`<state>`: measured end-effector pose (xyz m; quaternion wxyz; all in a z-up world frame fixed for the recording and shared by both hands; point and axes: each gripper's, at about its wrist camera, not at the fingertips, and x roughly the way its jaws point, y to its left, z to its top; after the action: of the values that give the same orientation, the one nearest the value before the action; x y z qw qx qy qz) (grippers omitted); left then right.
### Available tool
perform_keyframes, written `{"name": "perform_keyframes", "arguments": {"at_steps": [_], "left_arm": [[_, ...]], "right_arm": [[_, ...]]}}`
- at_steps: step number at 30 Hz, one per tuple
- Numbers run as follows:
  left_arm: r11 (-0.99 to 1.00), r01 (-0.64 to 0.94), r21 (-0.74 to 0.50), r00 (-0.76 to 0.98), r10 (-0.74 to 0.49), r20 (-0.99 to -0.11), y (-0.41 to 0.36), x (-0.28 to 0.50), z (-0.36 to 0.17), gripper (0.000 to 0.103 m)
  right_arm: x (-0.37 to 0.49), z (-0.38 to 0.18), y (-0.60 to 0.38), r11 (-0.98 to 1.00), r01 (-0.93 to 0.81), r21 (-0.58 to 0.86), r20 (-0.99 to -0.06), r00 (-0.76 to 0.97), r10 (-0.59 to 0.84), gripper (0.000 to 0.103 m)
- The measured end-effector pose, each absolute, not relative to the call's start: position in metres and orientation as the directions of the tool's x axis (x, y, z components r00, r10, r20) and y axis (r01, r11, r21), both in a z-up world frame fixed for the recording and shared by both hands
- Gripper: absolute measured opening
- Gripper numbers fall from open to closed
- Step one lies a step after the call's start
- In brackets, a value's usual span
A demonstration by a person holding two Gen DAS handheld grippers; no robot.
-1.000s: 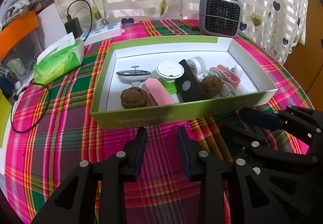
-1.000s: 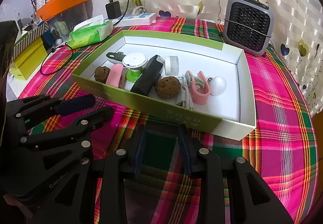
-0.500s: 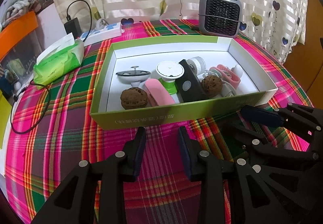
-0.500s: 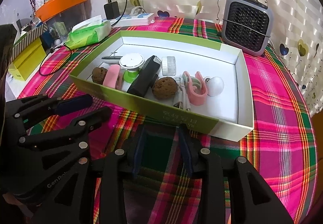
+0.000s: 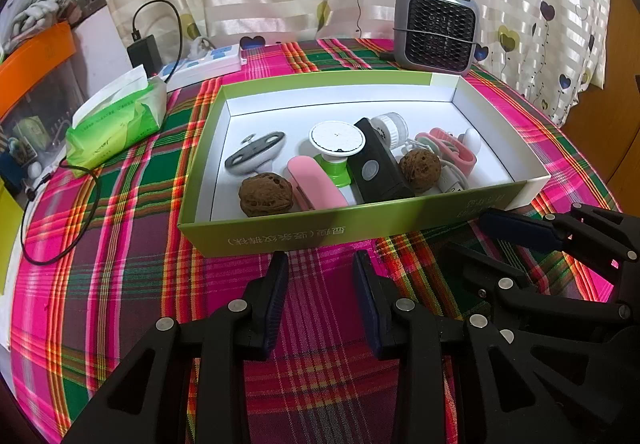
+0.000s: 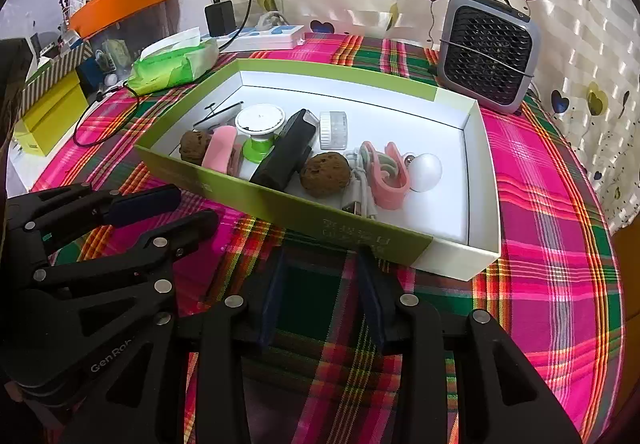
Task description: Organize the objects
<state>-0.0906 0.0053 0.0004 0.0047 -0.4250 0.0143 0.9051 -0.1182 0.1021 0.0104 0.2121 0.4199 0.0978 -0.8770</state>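
Observation:
A green box with white inside sits on the plaid table. It holds two walnuts, a pink clip, a white-and-green disc, a black block, a grey saucer-shaped piece, a white jar, a pink cable holder and a white ball. My left gripper is open and empty just short of the box's near wall. My right gripper is open and empty, also just short of the box.
A grey fan heater stands behind the box. A green tissue pack, a white power strip with a black charger, and a black cable lie to the left. A yellow box is at the far left.
Both grippers have drawn slightly closer to the box. Nothing was taken hold of or let go.

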Motion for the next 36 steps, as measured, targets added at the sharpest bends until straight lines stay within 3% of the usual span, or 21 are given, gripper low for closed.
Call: {"name": "perform_keyframes", "arguments": {"at_steps": [36], "left_arm": [[-1.000,-0.019,0.019,-0.640,-0.002,-0.769,0.0047,-0.0904,-0.0001,0.032]], "right_arm": [[-0.1189,0.0107,0.1031,-0.894,0.448,0.008,-0.779,-0.558,-0.287,0.041]]}}
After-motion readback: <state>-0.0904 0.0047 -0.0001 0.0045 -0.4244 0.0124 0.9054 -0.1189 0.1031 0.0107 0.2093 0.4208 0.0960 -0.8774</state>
